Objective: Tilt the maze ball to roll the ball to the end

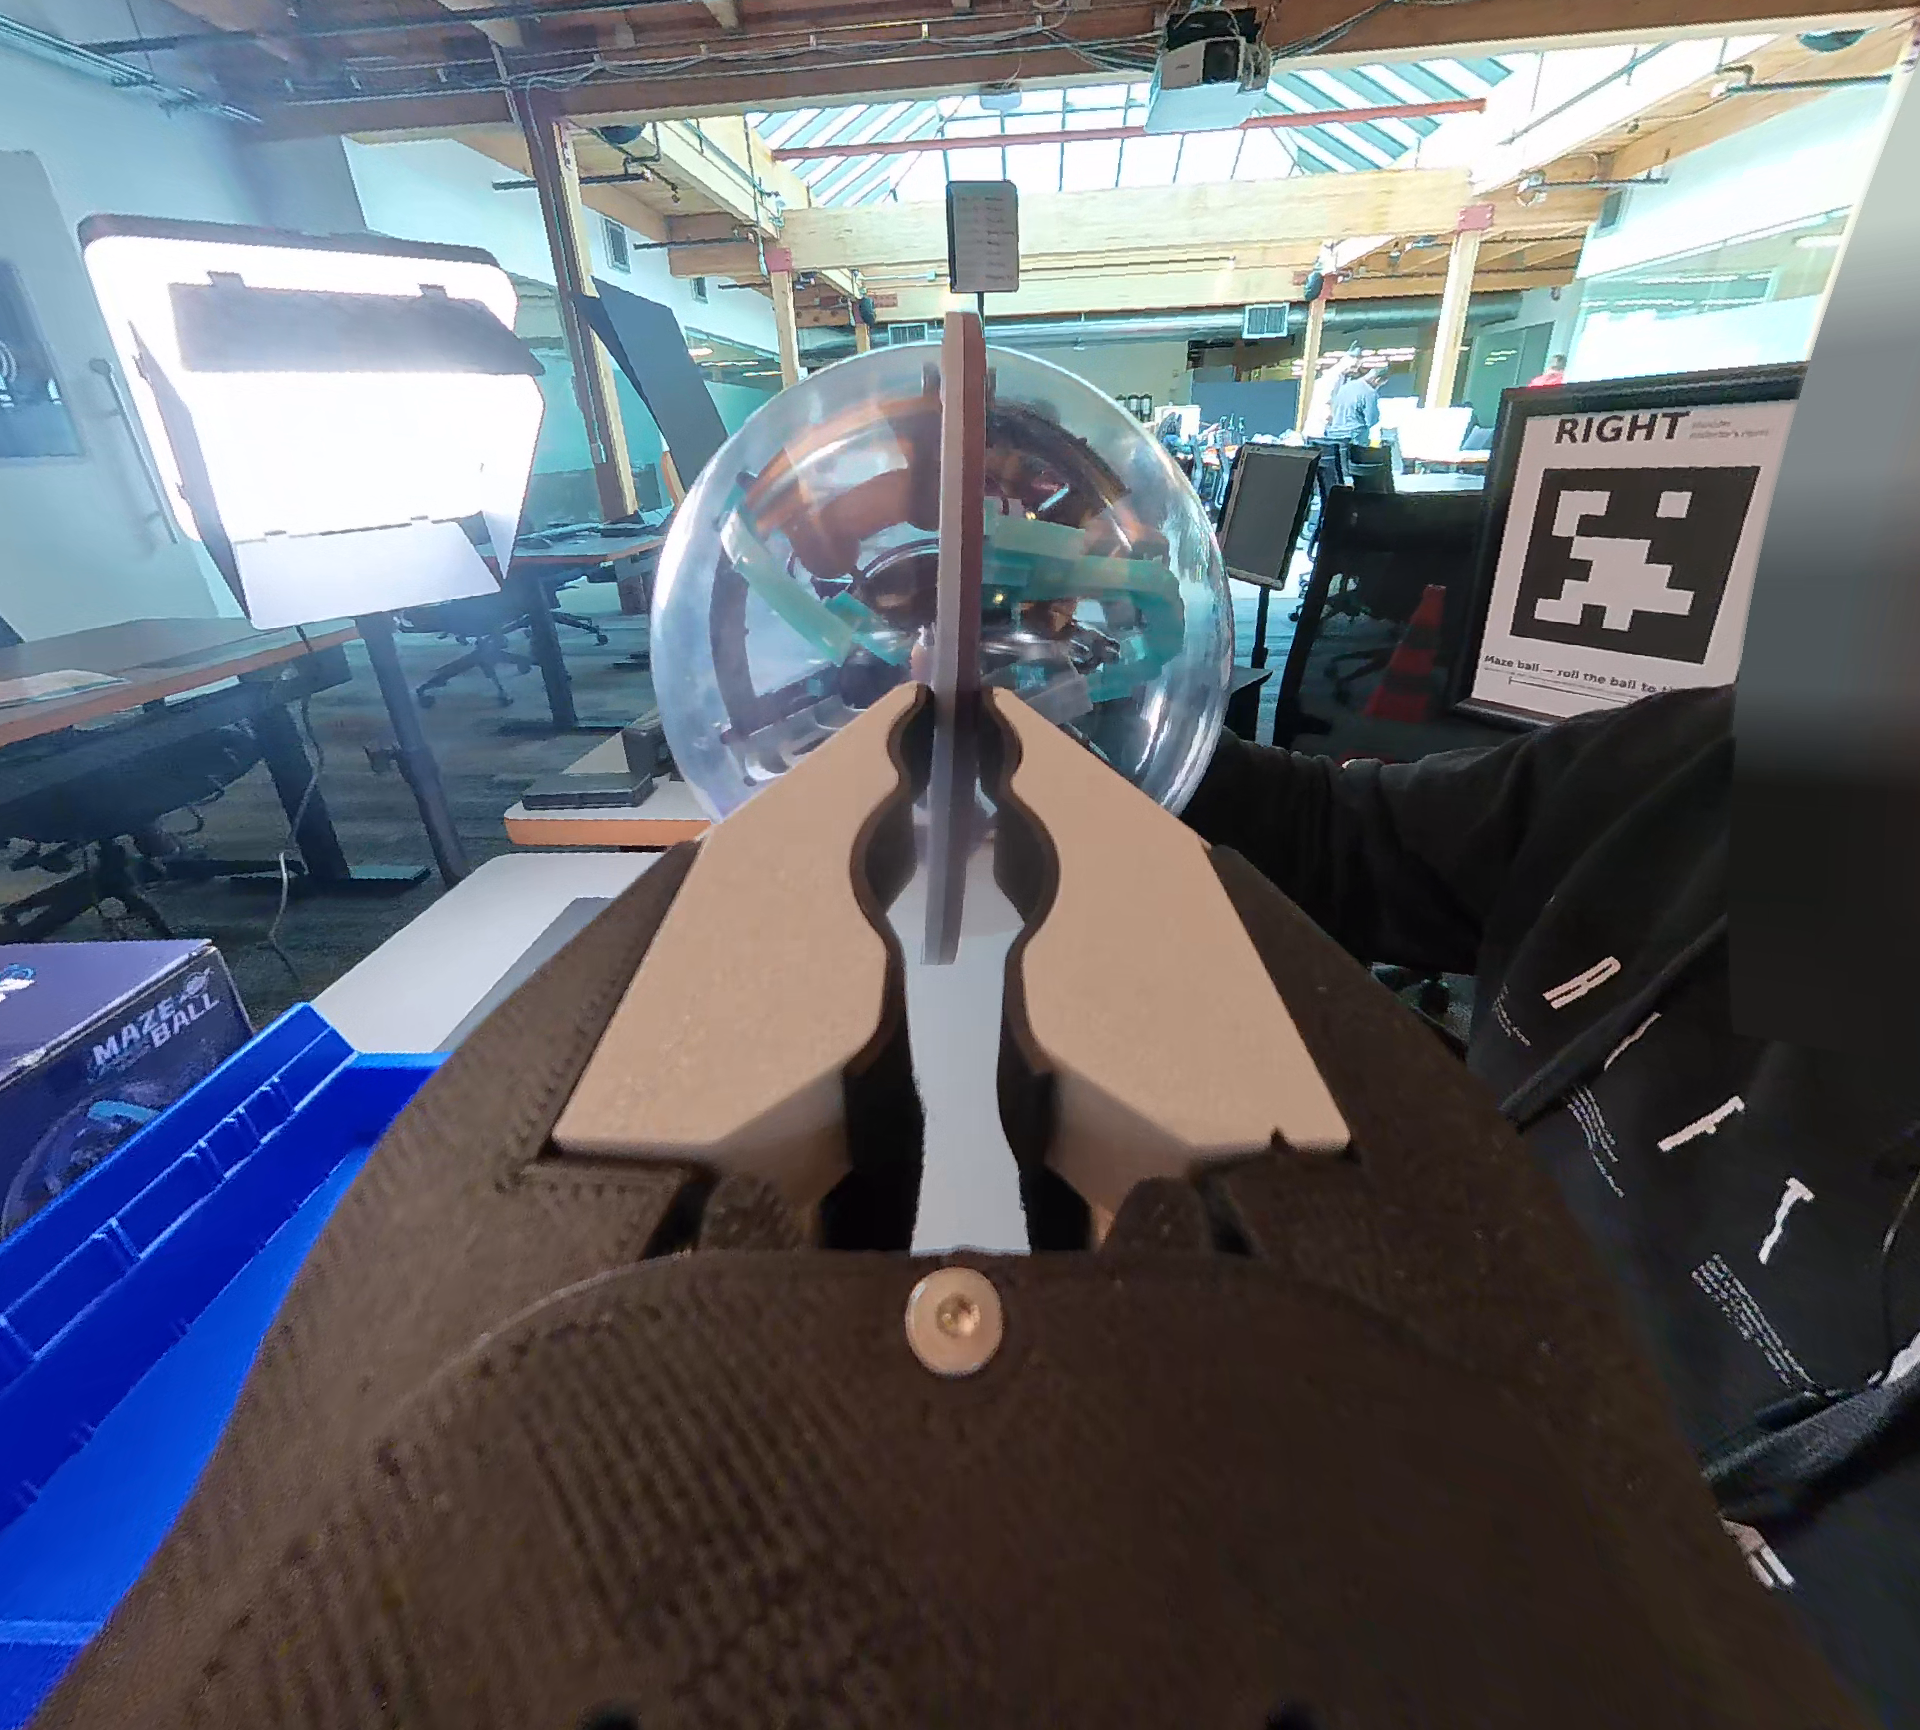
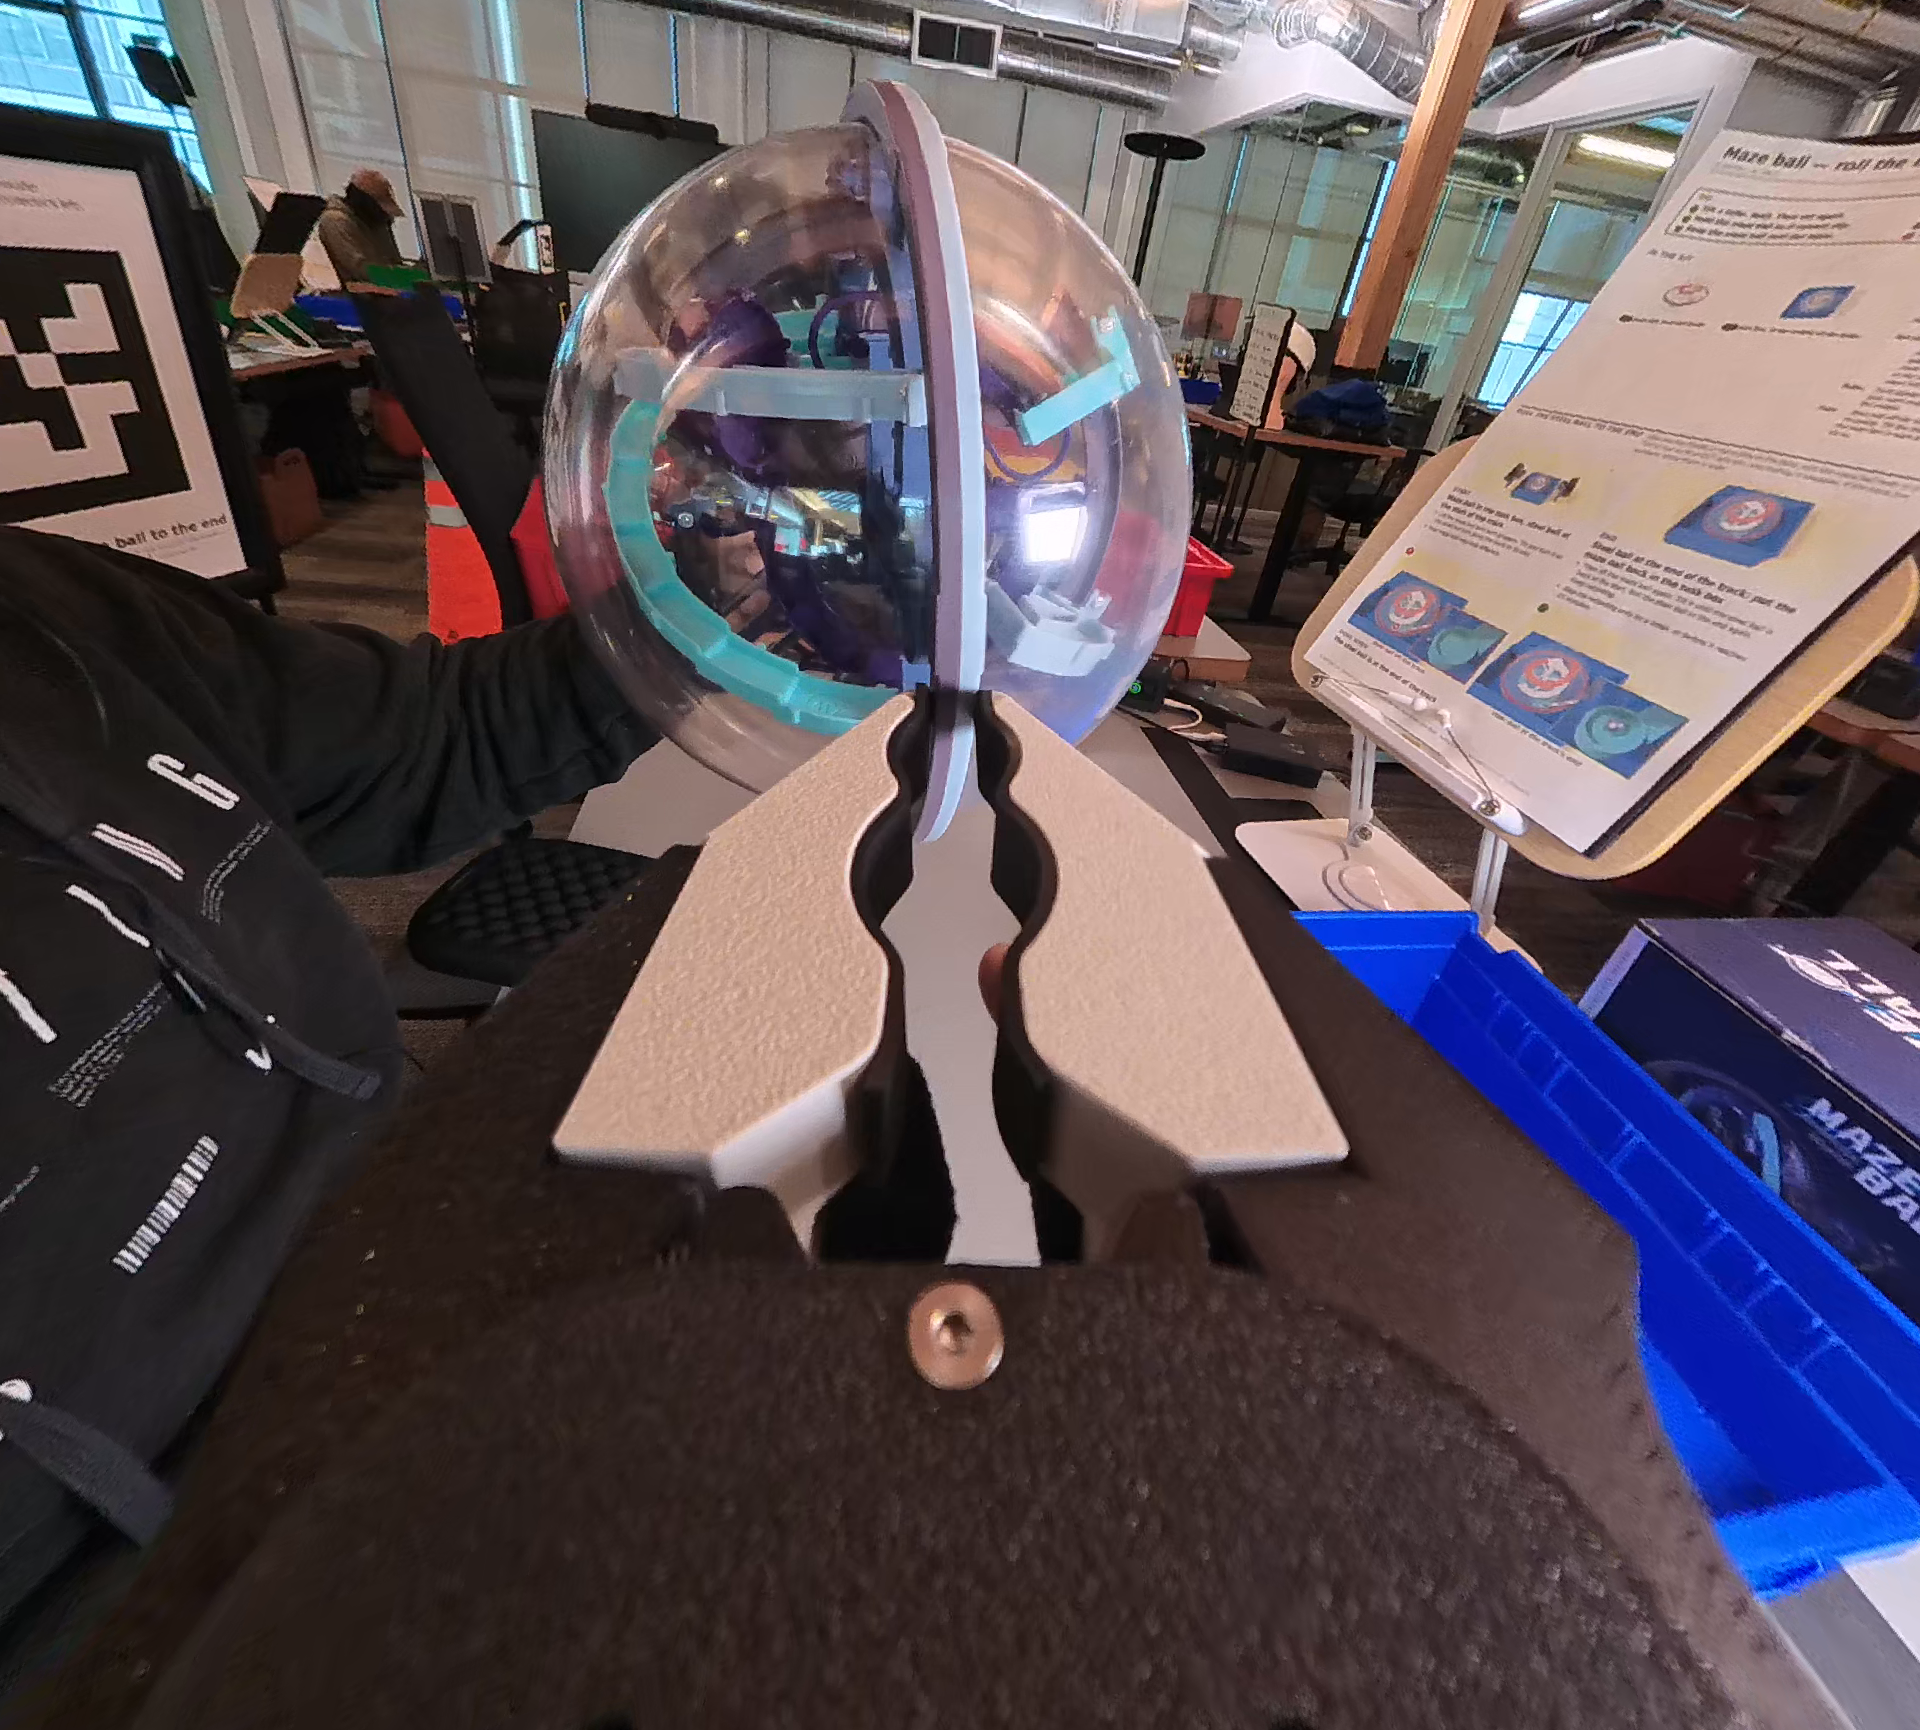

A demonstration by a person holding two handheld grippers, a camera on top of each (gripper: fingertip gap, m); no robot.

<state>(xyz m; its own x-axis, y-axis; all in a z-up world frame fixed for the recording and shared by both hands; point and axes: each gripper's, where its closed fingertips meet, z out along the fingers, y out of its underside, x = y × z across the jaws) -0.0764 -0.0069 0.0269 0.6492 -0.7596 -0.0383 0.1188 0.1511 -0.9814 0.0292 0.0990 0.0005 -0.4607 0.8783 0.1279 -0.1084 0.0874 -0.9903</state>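
With the maze ball (image 1: 940, 584) held up in the air between both grippers, well above the worktop, I note its flat equator ring (image 2: 951, 475) stands on edge and runs straight into each set of fingers. Left gripper (image 1: 961, 704) and right gripper (image 2: 948, 709) are each closed almost fully on that ring from opposite sides. I cannot locate the small steel ball inside, so I judge tilt direction must come from rolling both wrists together about the ring.

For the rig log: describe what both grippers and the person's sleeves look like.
Both alike: the left gripper and right gripper each have two pale grey, grainy fingers with wavy black inner pads, on a ribbed black printed body with one silver screw. No cables show. The black sleeve belongs to a top with white print.
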